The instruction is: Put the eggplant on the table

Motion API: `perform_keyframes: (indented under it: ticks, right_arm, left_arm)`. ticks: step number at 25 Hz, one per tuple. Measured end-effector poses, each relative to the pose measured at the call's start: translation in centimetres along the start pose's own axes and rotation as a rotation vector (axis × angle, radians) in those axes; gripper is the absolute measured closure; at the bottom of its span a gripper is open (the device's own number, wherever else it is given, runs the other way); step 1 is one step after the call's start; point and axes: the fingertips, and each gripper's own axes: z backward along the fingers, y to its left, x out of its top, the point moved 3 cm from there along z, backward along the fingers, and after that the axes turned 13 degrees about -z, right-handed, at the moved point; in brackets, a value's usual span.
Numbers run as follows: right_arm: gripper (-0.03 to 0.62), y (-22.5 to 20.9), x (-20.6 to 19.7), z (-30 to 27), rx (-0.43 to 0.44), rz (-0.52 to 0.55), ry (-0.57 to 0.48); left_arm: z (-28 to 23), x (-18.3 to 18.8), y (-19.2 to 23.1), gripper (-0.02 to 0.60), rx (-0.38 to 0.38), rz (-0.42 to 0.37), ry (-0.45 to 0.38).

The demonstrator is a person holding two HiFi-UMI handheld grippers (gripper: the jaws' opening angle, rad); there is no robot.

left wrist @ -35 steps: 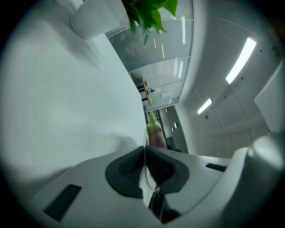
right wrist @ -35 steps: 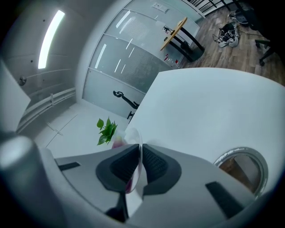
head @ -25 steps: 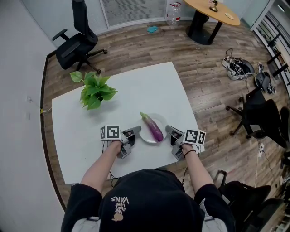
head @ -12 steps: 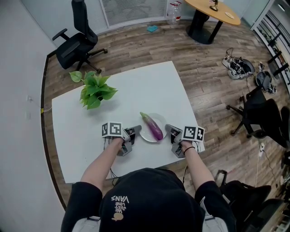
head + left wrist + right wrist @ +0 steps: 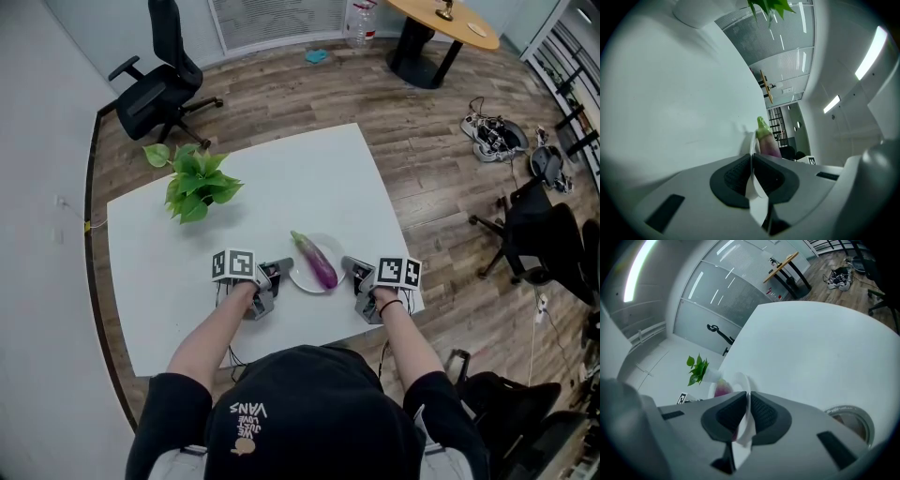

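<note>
Eggplant (image 5: 317,262) is laid on white plate (image 5: 302,277), mid-front of table (image 5: 281,178). Plate rim is pinched by left claw (image 5: 279,269) on 1 side & by right claw (image 5: 349,265) opp. "VANS" is read on black cap (image 5: 248,412); rest of print illegible.

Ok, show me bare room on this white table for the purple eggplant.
Widest bare patch: far half of the white square table, from the green potted plant to the right edge. Another lies left, between plant and left gripper. Crowded: near middle, where it and the right gripper clamp the round white plate holding the long purple eggplant.
</note>
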Motion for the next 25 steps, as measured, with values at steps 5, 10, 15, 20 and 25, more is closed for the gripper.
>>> perform_keyframes:
  ticks: [5, 10, 15, 20, 25]
  right_arm:
    - [0.562, -0.12, -0.04, -0.15, -0.034, 0.010, 0.012]
    - [0.562, 0.02, 0.01, -0.23, -0.047, 0.023, 0.013]
    - [0.562, 0.11, 0.05, -0.41, -0.081, 0.067, 0.020]
    - [0.562, 0.02, -0.07, -0.53, -0.125, 0.104, 0.033]
    - [0.535, 0.39, 0.19, -0.29, -0.092, 0.094, 0.020]
  left_arm:
    - [-0.14, -0.13, 0.22, 0.557, 0.030, 0.012, 0.025]
    - [-0.15, -0.06, 0.28, 0.557, 0.056, 0.023, 0.033]
    - [-0.26, 0.02, 0.40, 0.557, 0.081, 0.015, 0.047]
    - [-0.27, 0.10, 0.32, 0.551, 0.090, 0.005, 0.048]
    - [-0.16, 0.37, -0.02, 0.510, 0.098, -0.003, 0.036]
